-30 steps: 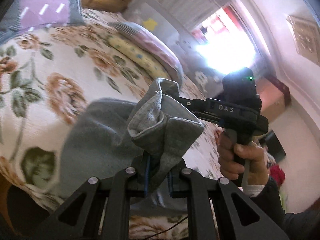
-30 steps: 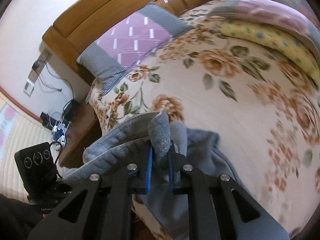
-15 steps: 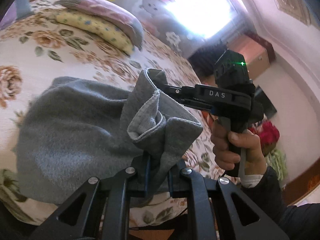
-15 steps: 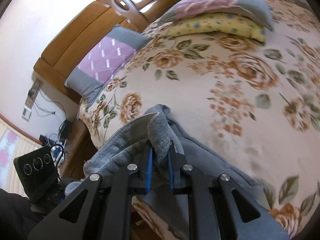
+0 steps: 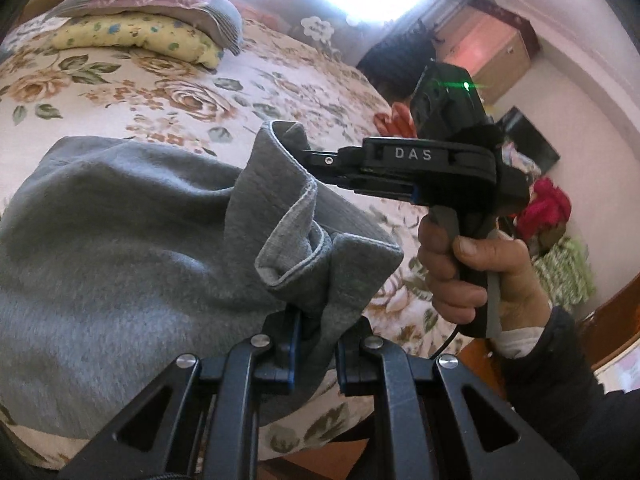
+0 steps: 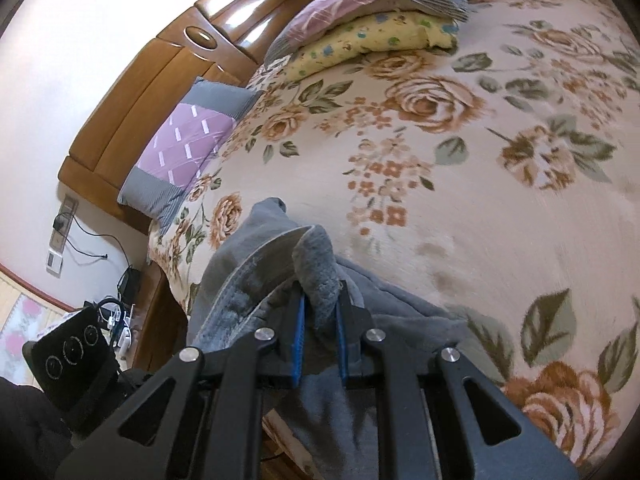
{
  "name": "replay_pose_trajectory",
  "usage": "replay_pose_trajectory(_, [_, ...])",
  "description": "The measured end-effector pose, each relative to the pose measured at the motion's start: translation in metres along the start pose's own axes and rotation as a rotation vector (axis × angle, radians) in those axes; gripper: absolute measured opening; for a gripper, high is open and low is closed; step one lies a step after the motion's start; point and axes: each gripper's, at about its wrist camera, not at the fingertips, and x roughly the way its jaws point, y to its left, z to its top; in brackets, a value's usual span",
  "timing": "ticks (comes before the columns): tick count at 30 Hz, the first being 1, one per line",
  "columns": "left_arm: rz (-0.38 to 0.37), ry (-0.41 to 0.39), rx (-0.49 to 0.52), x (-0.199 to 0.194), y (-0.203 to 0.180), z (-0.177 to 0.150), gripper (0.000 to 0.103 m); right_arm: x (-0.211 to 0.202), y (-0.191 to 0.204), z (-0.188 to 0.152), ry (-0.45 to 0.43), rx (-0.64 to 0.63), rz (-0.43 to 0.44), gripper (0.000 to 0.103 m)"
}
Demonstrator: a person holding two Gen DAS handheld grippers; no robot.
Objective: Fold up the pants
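Note:
The grey fleece pants (image 5: 120, 240) lie bunched on the floral bedspread (image 5: 248, 92) near the bed's edge. My left gripper (image 5: 316, 332) is shut on a folded edge of the pants and holds it raised. My right gripper (image 6: 320, 312) is shut on another edge of the same pants (image 6: 400, 320). In the left wrist view the right gripper (image 5: 316, 160) comes in from the right, a hand on its handle, its tips buried in the cloth just above mine. The two held edges are close together.
A stack of folded quilts (image 5: 152, 28) lies at the bed's far side; it also shows in the right wrist view (image 6: 380, 20). A purple pillow (image 6: 192, 140) leans on the wooden headboard (image 6: 160, 72). The bed's wooden edge (image 6: 156, 328) is below left.
Both grippers have swung with the held pants edges away from the headboard side, toward the quilts and the window. The grips have not changed.

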Motion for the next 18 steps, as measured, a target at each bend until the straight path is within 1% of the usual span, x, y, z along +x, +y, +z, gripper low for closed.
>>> replay_pose_trajectory(5, [0.002,0.026,0.013,0.013,-0.002,-0.003,0.012,0.001,-0.017,-0.008,-0.006,0.037,0.000,0.014])
replay_pose_trajectory(9, [0.002,0.038,0.049,0.025,-0.011,-0.005,0.013,-0.004,-0.027,-0.012,-0.023,0.056,-0.005,0.014])
replay_pose_trajectory(11, [0.015,0.069,0.081,0.037,-0.016,-0.007,0.018,-0.006,-0.030,-0.015,-0.027,0.046,-0.030,0.016])
replay_pose_trajectory(12, [0.028,0.091,0.096,0.041,-0.019,-0.008,0.022,-0.006,-0.033,-0.017,-0.023,0.053,-0.057,0.020])
replay_pose_trajectory(13, [0.036,0.113,0.114,0.044,-0.023,-0.010,0.029,-0.007,-0.036,-0.019,-0.021,0.060,-0.080,0.028])
replay_pose_trajectory(14, [0.031,0.128,0.134,0.044,-0.027,-0.012,0.033,-0.010,-0.041,-0.022,-0.022,0.083,-0.116,0.031])
replay_pose_trajectory(15, [0.016,0.134,0.145,0.042,-0.029,-0.014,0.039,-0.013,-0.045,-0.023,-0.025,0.098,-0.131,0.040])
replay_pose_trajectory(16, [0.000,0.137,0.151,0.039,-0.031,-0.015,0.041,-0.018,-0.050,-0.026,-0.035,0.121,-0.152,0.046])
replay_pose_trajectory(18, [-0.025,0.137,0.173,0.029,-0.033,-0.017,0.041,-0.031,-0.057,-0.033,-0.062,0.149,-0.189,0.048])
